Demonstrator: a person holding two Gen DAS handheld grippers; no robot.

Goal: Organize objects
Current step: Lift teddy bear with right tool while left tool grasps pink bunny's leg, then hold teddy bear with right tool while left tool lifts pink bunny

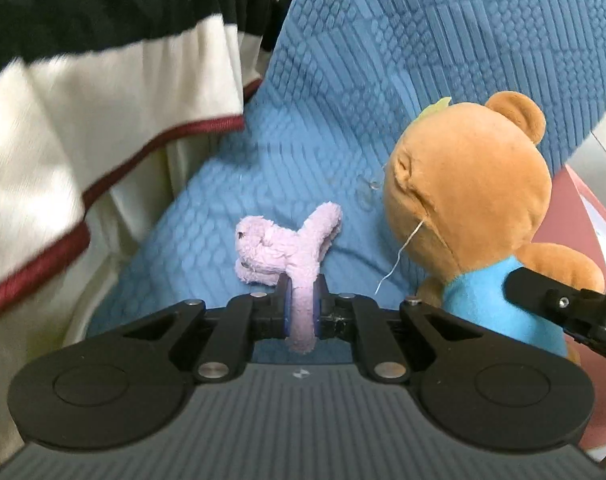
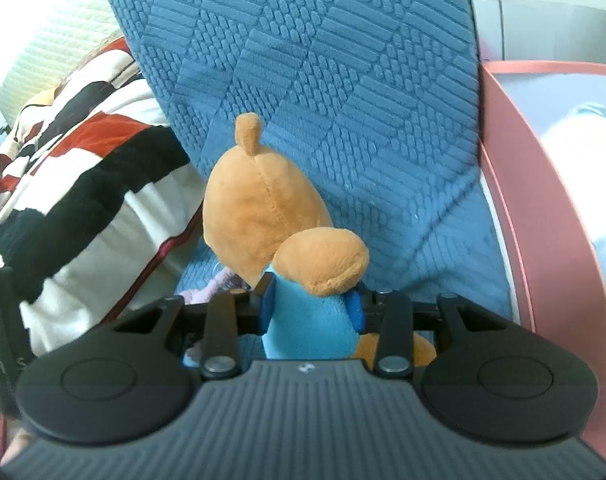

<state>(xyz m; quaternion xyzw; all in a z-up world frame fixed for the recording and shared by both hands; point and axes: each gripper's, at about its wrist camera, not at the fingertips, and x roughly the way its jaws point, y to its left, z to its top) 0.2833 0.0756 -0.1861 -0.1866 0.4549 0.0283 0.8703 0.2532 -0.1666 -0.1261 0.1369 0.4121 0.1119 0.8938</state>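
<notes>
My left gripper (image 1: 302,311) is shut on a limb of a small lilac plush toy (image 1: 281,250), which hangs in front of a blue textured cushion (image 1: 383,80). To its right sits a brown teddy bear (image 1: 467,184) in a blue shirt. My right gripper (image 2: 312,305) is shut on the bear's blue body (image 2: 307,320), seen from behind, its head (image 2: 255,208) leaning against the cushion (image 2: 323,80). The right gripper also shows at the right edge of the left wrist view (image 1: 567,308). A bit of the lilac toy (image 2: 211,288) shows left of the bear.
A striped white, black and red blanket (image 1: 103,100) lies bunched on the left, also in the right wrist view (image 2: 83,184). A pink bin wall (image 2: 519,200) stands to the right of the cushion. A cream quilted pillow (image 2: 51,48) lies behind the blanket.
</notes>
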